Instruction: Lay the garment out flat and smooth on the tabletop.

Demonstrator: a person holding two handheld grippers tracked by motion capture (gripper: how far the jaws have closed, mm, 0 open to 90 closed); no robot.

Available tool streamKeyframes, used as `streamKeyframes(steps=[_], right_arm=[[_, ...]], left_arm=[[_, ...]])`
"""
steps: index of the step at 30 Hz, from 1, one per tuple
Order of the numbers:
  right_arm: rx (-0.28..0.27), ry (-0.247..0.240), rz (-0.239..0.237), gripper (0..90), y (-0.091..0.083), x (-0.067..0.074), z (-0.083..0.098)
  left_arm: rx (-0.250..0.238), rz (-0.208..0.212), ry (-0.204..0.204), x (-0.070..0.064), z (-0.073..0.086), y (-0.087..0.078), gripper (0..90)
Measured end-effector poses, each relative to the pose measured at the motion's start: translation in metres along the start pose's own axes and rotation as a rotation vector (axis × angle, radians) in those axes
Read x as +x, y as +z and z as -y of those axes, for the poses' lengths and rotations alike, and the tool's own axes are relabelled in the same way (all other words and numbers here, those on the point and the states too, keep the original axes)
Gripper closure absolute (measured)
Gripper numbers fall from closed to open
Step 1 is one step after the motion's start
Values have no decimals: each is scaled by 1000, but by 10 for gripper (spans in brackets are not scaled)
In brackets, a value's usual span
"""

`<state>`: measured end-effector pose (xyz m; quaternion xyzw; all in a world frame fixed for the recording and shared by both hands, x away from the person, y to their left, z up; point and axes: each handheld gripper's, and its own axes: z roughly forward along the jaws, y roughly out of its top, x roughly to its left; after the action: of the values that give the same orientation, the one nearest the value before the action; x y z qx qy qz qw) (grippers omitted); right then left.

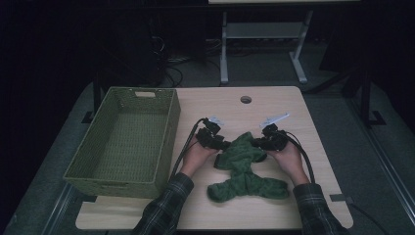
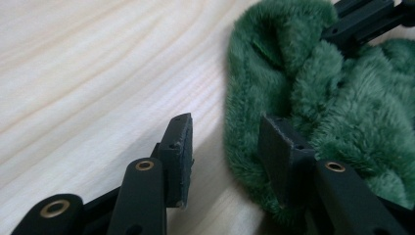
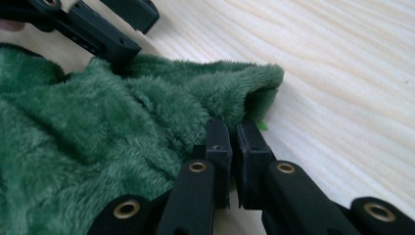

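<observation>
A fluffy green cloth [image 1: 242, 169] lies crumpled on the wooden table [image 1: 293, 107], in front of the person. My left gripper [image 1: 222, 144] is at the cloth's upper left edge. In the left gripper view it [image 2: 225, 132] stands open: one pad is over bare wood and the other rests against the cloth [image 2: 318, 98]. My right gripper [image 1: 257, 143] is at the upper right edge. In the right gripper view its jaws [image 3: 234, 129] are pinched together on the cloth's folded rim [image 3: 98, 127]. Each gripper view shows the other gripper across the cloth.
A green woven basket [image 1: 122, 183] stands on the left of the table, close to my left forearm. A round cable hole [image 1: 245, 99] sits near the far edge. A white desk frame [image 1: 264, 34] stands on the floor beyond.
</observation>
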<state>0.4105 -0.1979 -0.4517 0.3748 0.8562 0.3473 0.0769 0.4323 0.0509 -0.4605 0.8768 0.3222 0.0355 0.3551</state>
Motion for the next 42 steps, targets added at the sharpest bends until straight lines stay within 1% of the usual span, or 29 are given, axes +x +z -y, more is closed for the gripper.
streamKeyframes(steps=[2,4,6,7,8,10,11,12,13,14,16,18,19,20,21,23,24,25,28,29,30,31,32,34,35,38,39,41,42], right_arm=[[2,-1,0,854,0,-1,2],[9,0,-5,854,1,-1,4],[14,-6,-2,854,2,-1,4],[13,-9,-2,857,2,-1,4],[15,-11,1,858,2,0,3],[14,-13,1,859,3,1,3],[10,-13,1,859,3,1,3],[9,-12,2,859,3,1,3],[7,-12,3,859,3,1,3],[6,-12,2,859,3,2,3],[8,-16,7,859,2,2,3],[5,-20,7,860,0,3,2],[2,-23,11,859,-1,3,1],[-2,-20,11,861,-2,3,1],[-7,-24,12,861,-4,3,0],[-20,-20,22,861,-9,3,-1],[-29,-26,29,861,-11,2,-2],[-44,-11,31,861,-15,3,-3],[-66,-15,46,861,-23,2,-5],[-76,-13,51,861,-25,2,-5],[-85,-14,53,861,-28,1,-6],[-85,-14,53,861,-28,1,-6],[-98,-9,63,861,-33,0,-5],[-113,3,67,863,-38,-3,-3],[-119,7,68,865,-40,-4,-3],[-120,29,74,872,-42,-9,0],[-118,40,71,875,-40,-11,1],[-98,66,69,875,-35,-15,4],[-83,69,73,876,-31,-17,5]], left_arm=[[-2,4,-8,-1,0,2,560],[3,11,4,-2,-1,5,561],[7,7,14,-5,-2,7,579],[20,3,34,-5,-3,6,614],[16,-1,34,-6,-3,7,647],[24,-3,45,-8,-4,7,733],[40,-2,66,-7,-4,7,768],[31,1,56,-8,-4,8,796],[35,1,58,-9,-4,8,841],[45,-1,69,-9,-4,7,866],[55,-6,72,-9,-5,6,881],[41,-7,55,-9,-5,4,886],[42,-11,58,-9,-5,2,887],[29,-12,49,-9,-6,0,888],[23,-17,55,-8,-7,-4,888],[-8,-25,45,-8,-9,-11,888],[-17,-31,52,-8,-11,-16,888],[-25,-40,54,-8,-12,-19,889],[-62,-66,55,-6,-16,-32,890],[-84,-75,46,-6,-16,-37,890],[-113,-97,46,-4,-17,-45,890],[-113,-97,46,-4,-17,-45,891],[-124,-105,44,-3,-17,-49,891],[-143,-125,45,0,-17,-55,892],[-155,-129,37,2,-16,-57,892],[-177,-138,21,6,-12,-59,893],[-178,-133,11,7,-11,-56,893],[-162,-142,26,7,-8,-47,893],[-156,-146,22,8,-6,-41,893]])
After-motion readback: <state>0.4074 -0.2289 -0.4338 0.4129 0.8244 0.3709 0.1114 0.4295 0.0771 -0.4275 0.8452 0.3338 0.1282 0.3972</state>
